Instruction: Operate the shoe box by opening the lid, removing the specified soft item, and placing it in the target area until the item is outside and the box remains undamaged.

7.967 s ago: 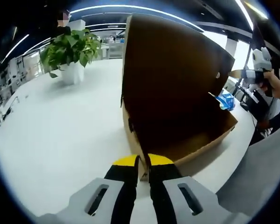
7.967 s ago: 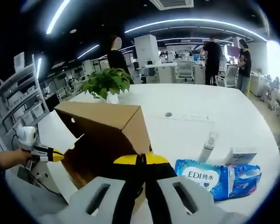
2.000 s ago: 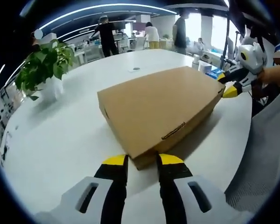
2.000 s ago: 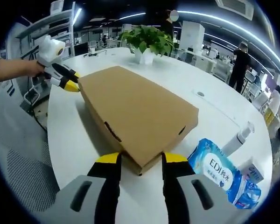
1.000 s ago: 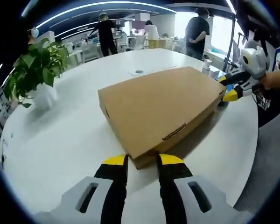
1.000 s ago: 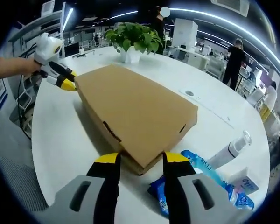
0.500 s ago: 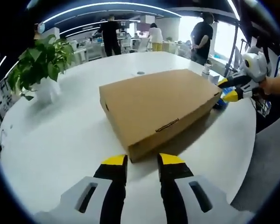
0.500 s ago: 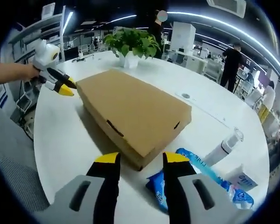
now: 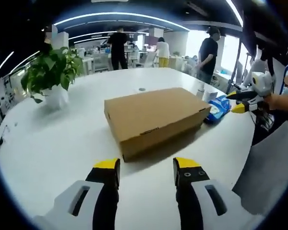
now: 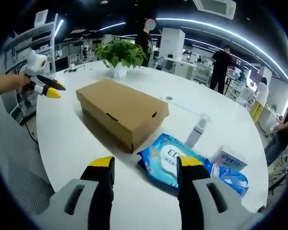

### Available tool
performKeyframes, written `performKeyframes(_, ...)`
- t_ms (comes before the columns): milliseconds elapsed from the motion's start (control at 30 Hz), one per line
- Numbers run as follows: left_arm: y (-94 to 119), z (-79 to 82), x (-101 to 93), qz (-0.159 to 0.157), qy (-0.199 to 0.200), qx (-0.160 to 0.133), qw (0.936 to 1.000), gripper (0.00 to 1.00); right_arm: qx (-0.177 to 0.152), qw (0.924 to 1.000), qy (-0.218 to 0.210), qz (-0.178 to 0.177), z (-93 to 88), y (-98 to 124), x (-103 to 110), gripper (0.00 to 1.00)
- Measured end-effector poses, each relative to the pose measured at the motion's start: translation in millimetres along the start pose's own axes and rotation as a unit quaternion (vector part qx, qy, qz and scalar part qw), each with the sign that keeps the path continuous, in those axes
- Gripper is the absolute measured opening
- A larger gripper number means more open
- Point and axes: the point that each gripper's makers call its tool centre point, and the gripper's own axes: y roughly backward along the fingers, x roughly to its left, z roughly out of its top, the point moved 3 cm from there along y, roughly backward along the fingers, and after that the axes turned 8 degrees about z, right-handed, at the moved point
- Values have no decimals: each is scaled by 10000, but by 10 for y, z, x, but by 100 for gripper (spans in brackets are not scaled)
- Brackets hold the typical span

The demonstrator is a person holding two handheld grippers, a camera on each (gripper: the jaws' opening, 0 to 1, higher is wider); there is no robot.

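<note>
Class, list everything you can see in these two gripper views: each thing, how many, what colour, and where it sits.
shoe box: one, brown, lid shut, mid-table
wet wipes pack: one, blue, beside the box
spray bottle: one, white, behind the wipes
small carton: one, white and blue, by the wipes
potted plant: one, green in white pot, far side
table: one, white, round
people: several, background
left gripper: black and yellow, open
right gripper: black and yellow, open
</note>
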Motion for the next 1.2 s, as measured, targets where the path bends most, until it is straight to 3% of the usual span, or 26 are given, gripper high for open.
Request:
performKeyframes(133, 105, 5, -103, 54, -28, -136, 9999, 57, -55, 9988, -479, -96, -125, 174, 2, 58)
performKeyframes(267, 197, -12, -229, -1, -9, -244, 9997, 65, -103, 9992, -262, -286, -175, 350, -3, 66)
performKeyframes(467, 327, -54, -379, 88, -169, -479, 9987, 74, 122, 9986, 223, -467, -298, 524, 19, 82)
performKeyframes(600, 414, -80, -420, 165, -47, -591, 9981, 84, -24, 9982, 205, -562, -324, 653, 65, 85)
performKeyframes(733, 487, -135, -451, 180, -216, -556, 9981, 92, -123, 9973, 246, -684, -373, 747, 124, 89)
performKeyframes(900, 588, -162, -418, 270, 1, -712, 9971, 96, -169, 9965, -5, -821, -460, 777, 134, 92)
performKeyframes(1200, 688, -236, -446, 468, 77, -764, 9960, 100, -406, 9947, -224, -919, -400, 837, 144, 92)
